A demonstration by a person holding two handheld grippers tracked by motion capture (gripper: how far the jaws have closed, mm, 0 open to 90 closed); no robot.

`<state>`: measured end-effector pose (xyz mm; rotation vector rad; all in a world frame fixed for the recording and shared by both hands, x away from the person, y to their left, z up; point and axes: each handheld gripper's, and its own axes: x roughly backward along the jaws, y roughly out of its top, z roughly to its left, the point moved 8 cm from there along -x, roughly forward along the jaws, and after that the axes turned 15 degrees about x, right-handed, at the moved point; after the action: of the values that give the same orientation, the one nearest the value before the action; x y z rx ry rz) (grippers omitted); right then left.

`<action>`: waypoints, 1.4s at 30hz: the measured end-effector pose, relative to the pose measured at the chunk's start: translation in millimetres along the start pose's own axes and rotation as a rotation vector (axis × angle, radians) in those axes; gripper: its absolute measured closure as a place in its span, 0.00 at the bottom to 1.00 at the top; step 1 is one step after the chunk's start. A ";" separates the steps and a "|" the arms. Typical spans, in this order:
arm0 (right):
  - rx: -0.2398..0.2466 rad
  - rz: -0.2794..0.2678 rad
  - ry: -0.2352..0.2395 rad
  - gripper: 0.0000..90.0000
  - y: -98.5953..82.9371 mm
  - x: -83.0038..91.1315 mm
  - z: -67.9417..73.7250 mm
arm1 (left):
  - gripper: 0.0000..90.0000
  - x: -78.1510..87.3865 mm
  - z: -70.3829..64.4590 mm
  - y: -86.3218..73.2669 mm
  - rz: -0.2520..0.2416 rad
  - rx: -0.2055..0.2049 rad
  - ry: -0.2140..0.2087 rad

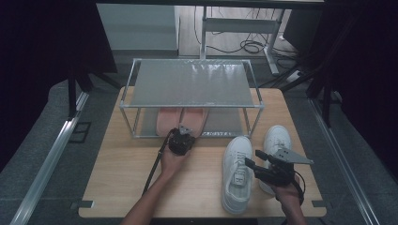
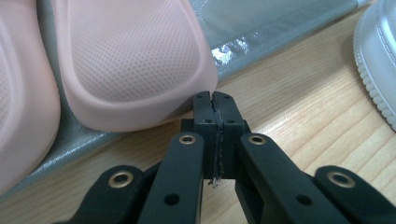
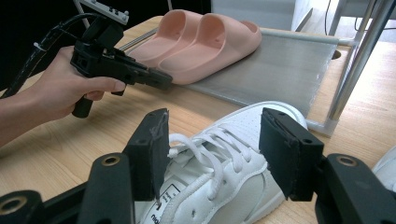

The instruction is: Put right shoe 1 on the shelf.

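A pair of pink slippers (image 1: pixel 180 119) lies on the lower shelf of a metal rack (image 1: pixel 192 84). My left gripper (image 1: pixel 183 136) is shut with nothing between its jaws. In the left gripper view its tips (image 2: pixel 214 100) touch the heel of the right-hand slipper (image 2: pixel 130 60). Two white sneakers stand on the wooden table (image 1: pixel 122 173). My right gripper (image 1: pixel 253 159) is open over the nearer sneaker (image 1: pixel 237 173). In the right gripper view the right gripper (image 3: pixel 215 135) has its jaws on either side of that sneaker's (image 3: pixel 233 163) laces, without touching them.
The second sneaker (image 1: pixel 277 140) stands to the right of the first, close to the rack's front right leg (image 1: pixel 248 123). The rack's top shelf is bare. Cables lie on the floor beyond the table (image 1: pixel 251 46).
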<state>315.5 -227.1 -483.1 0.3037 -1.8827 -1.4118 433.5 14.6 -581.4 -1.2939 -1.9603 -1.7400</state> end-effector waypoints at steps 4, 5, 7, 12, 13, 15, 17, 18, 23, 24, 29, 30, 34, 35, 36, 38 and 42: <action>-0.002 0.000 0.000 0.47 -0.1 0.2 -0.3 | 1.00 -2.6 0.5 1.5 -0.004 0.011 -0.008; -0.001 0.000 -0.001 0.47 0.0 0.3 -0.3 | 1.00 -2.8 1.0 1.7 -0.003 0.011 -0.008; 0.001 -0.001 -0.001 0.47 0.2 0.3 -0.2 | 1.00 -3.7 1.2 2.1 -0.007 0.018 -0.012; 0.004 0.000 0.001 0.47 0.5 0.3 0.3 | 0.99 -4.8 1.2 2.7 -0.012 0.026 -0.016; 0.003 0.001 0.000 0.47 0.2 0.1 0.2 | 0.98 -4.5 1.1 2.3 -0.010 0.024 -0.015; 0.002 0.001 0.000 0.47 -0.1 -0.1 -0.1 | 0.97 -2.9 0.6 0.6 -0.005 0.016 -0.016; 0.000 0.001 0.000 0.47 0.0 0.1 -0.2 | 0.97 1.3 1.1 -1.4 -0.006 0.012 -0.020; 0.000 0.001 -0.001 0.47 0.0 0.2 -0.3 | 0.97 4.0 1.1 -2.7 -0.007 0.018 -0.026; -0.001 0.001 -0.001 0.47 0.0 0.4 -0.2 | 0.93 21.5 5.4 -12.7 -0.006 0.016 -0.044; 0.001 0.001 -0.002 0.47 -0.1 0.1 -0.2 | 0.91 25.2 6.0 -15.2 -0.007 0.022 -0.052; 0.004 0.006 0.003 0.47 -0.5 -1.9 2.0 | 0.83 42.5 12.4 -28.8 -0.001 0.024 -0.066; 0.008 0.008 0.004 0.47 -0.8 -2.4 2.3 | 0.82 45.5 13.9 -31.7 0.000 0.021 -0.064; 0.006 0.010 0.005 0.47 -1.1 -3.5 3.3 | 0.78 55.4 19.4 -42.0 0.005 0.017 -0.063; 0.005 0.012 0.006 0.47 -1.2 -3.7 3.5 | 0.77 57.5 20.8 -44.1 0.008 0.013 -0.063; 0.006 0.013 0.006 0.47 -1.4 -4.0 3.6 | 0.77 59.4 21.6 -46.5 0.010 0.012 -0.063; 0.009 0.015 0.007 0.47 -2.0 -4.6 3.7 | 0.75 62.9 22.6 -51.2 0.016 0.011 -0.062; 0.009 0.015 0.008 0.47 -2.0 -4.7 4.1 | 0.72 70.1 23.9 -58.5 0.025 -0.010 -0.059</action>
<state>315.5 -222.1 -487.3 0.2985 -1.8815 -1.3900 359.4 72.9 -581.8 -1.3825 -1.9604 -1.7215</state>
